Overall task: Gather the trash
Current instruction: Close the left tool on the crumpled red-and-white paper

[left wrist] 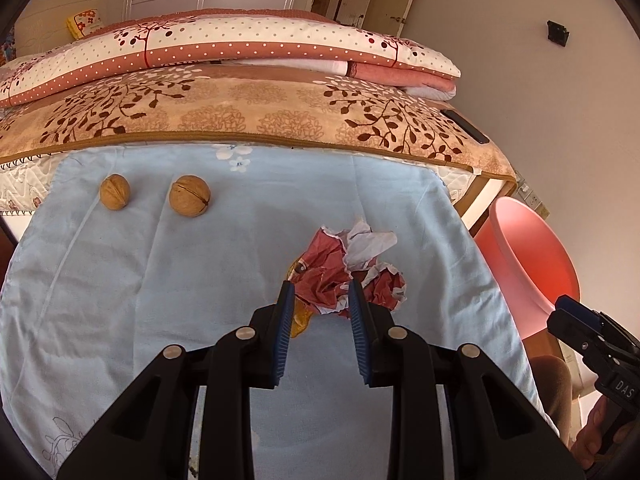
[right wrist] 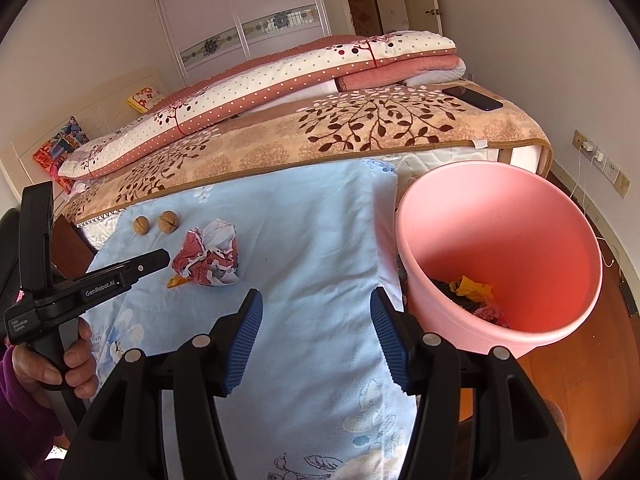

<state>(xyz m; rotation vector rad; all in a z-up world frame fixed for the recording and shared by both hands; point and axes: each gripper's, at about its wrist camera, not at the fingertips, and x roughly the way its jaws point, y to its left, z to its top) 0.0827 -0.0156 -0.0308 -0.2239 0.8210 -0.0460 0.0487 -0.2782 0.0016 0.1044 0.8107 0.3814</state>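
Note:
A crumpled red and white paper ball lies on the light blue cloth on the bed. A small orange scrap lies against its near left side. My left gripper is open, its fingertips at the near edge of the paper ball, apart on either side of it. In the right wrist view the ball and the orange scrap sit just past the left gripper. My right gripper is open and empty above the cloth, beside the pink bucket.
Two walnuts lie on the cloth at the far left. The pink bucket stands off the bed's right edge and holds some trash. Folded quilts and a dark phone lie further back on the bed.

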